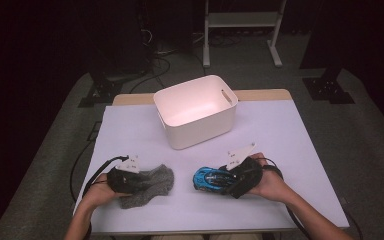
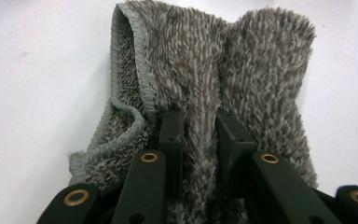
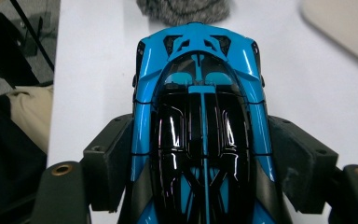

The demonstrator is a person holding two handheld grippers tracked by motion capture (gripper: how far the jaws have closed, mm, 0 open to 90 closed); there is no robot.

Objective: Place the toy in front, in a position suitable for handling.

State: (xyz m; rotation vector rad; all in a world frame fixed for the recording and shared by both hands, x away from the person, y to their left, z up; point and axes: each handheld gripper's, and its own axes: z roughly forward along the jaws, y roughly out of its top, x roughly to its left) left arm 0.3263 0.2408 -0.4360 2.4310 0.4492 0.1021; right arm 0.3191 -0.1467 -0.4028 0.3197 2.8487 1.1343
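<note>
Grey fleece cloth [image 2: 205, 79] pinched in left claw [image 2: 199, 126], right claw [image 3: 200, 154] gripping blue toy car [image 3: 200, 93], both low, level.

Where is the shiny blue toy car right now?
In the high view, the shiny blue and black toy car sits on the table's near right side, between the right gripper's jaws, right of the fuzzy grey cloth.

The high view looked forward and down from above the person's side of the table [image 1: 280, 130], taking in the whole tabletop and the dark floor beyond. The left gripper view sat very close to the grey cloth [image 2: 205, 70], looking along its own jaws. The right gripper view looked equally close over the blue toy car [image 3: 200, 107], with that cloth's edge at its top.
</note>
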